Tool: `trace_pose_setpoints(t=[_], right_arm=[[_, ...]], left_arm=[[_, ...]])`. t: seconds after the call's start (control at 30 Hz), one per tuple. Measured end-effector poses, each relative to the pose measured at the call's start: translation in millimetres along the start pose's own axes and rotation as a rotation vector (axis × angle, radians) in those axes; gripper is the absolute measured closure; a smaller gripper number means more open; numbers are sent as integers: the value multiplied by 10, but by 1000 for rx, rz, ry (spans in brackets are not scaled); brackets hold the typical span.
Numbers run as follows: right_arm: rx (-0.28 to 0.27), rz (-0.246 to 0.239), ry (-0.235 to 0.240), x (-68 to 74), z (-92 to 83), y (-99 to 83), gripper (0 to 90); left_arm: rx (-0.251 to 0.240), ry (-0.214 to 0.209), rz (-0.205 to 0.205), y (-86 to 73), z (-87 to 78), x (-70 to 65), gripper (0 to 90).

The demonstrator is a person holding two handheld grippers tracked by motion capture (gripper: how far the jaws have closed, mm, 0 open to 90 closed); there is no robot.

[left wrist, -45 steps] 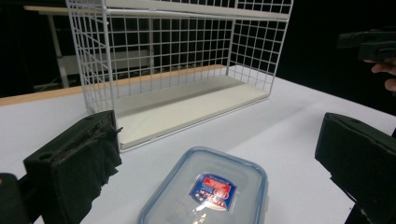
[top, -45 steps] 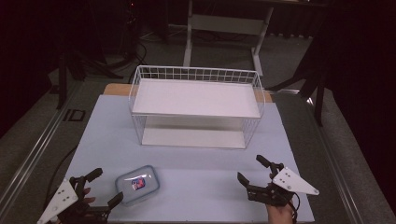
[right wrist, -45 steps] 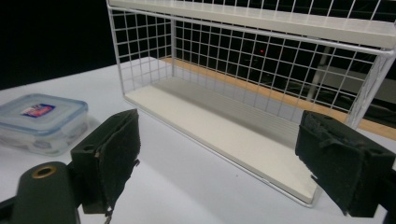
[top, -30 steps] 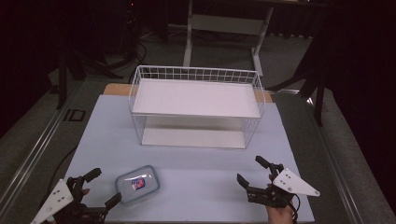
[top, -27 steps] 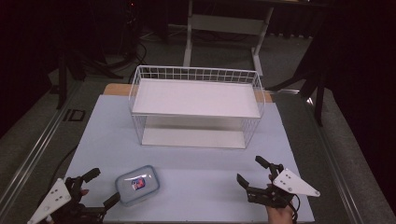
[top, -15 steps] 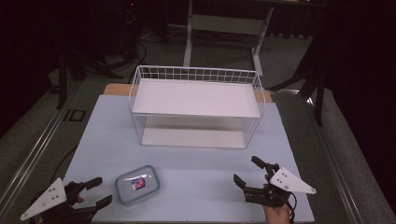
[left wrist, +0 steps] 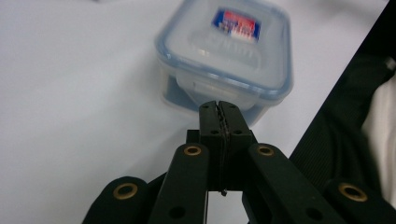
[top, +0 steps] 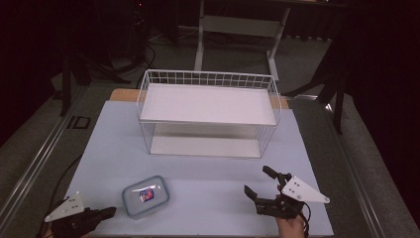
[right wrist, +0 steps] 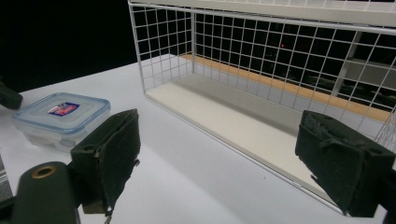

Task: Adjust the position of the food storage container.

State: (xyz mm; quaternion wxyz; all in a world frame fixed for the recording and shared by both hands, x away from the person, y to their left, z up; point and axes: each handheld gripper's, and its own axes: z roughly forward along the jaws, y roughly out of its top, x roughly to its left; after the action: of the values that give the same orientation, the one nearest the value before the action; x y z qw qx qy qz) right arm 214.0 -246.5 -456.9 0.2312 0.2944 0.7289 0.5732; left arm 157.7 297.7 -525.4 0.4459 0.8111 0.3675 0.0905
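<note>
Hiding its contents, apparently, frosted container (left wrist: 224, 51) lid.

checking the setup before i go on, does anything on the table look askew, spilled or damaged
Nothing stands out. The small clear plastic box with a blue-rimmed lid sits flat on the pale blue table cover, lid on, slightly turned to the table edge. The white wire rack stands upright and square. No spill or damage is visible.
</note>
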Motion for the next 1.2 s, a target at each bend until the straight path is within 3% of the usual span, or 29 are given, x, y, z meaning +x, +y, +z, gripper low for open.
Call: trace_pose_setpoints(t=[0.23, 0.43, 0.63, 0.87, 1.2], right_arm=[[-2, 2, 5, -9, -8, 0, 139], [-3, 0, 8, -12, -20, 5, 139], [-1, -2, 10, -7, -19, 6, 139], [2, -8, 22, 7, -9, 6, 139], [-9, -20, 32, 17, -27, 8, 139]], left_arm=[[98, 48, 35, 88, 158, -15, 900], [129, 72, 52, 180, 261, 15, 900], [155, 56, 43, 285, 368, 87, 900], [198, 55, 102, 513, 592, 78, 900], [197, 11, 121, 789, 1000, 91, 900]])
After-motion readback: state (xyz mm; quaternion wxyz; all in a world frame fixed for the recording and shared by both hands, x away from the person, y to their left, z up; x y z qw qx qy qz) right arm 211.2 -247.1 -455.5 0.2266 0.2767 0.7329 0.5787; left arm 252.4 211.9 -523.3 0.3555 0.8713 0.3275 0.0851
